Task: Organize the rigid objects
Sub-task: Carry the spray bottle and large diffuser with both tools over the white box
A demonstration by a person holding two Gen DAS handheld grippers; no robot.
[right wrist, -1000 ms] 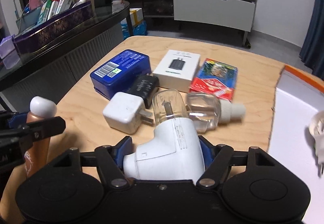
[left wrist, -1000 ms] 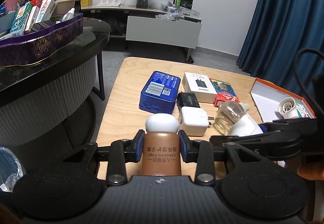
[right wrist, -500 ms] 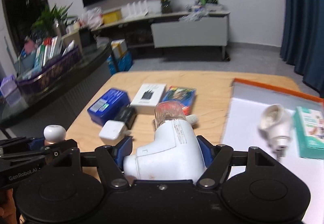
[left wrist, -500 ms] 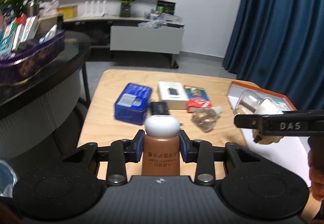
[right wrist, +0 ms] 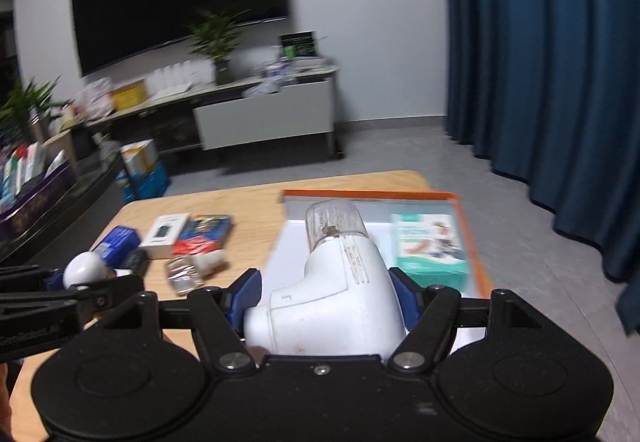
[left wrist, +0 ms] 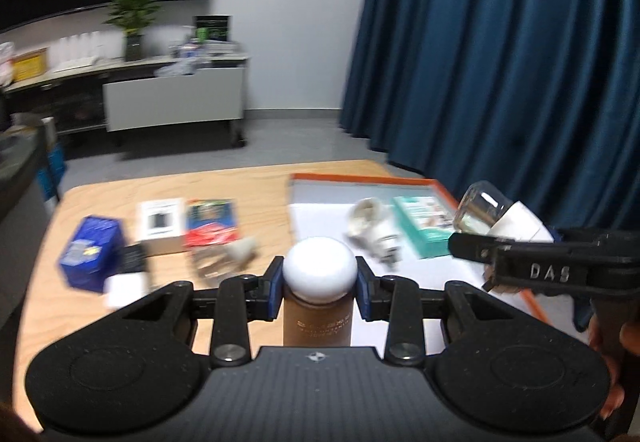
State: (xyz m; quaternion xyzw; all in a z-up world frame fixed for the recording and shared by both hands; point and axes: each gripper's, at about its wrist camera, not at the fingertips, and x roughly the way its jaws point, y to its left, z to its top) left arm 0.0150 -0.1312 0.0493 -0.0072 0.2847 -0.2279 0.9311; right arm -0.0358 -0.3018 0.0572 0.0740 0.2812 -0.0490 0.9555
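My left gripper is shut on a brown bottle with a round white cap, held above the wooden table. My right gripper is shut on a white plug-in device with a clear vial, held over the orange-rimmed white tray. It also shows in the left wrist view. In the tray lie a white plug device and a teal box. On the table lie a blue box, a white charger box, a red packet and a clear bottle.
A dark blue curtain hangs to the right. A low cabinet with a plant stands at the back wall. A dark counter with a purple tray of boxes is at the left.
Both grippers have risen and swung to the right with their objects. The right gripper now holds its device over the tray; the table objects sit further left in view.
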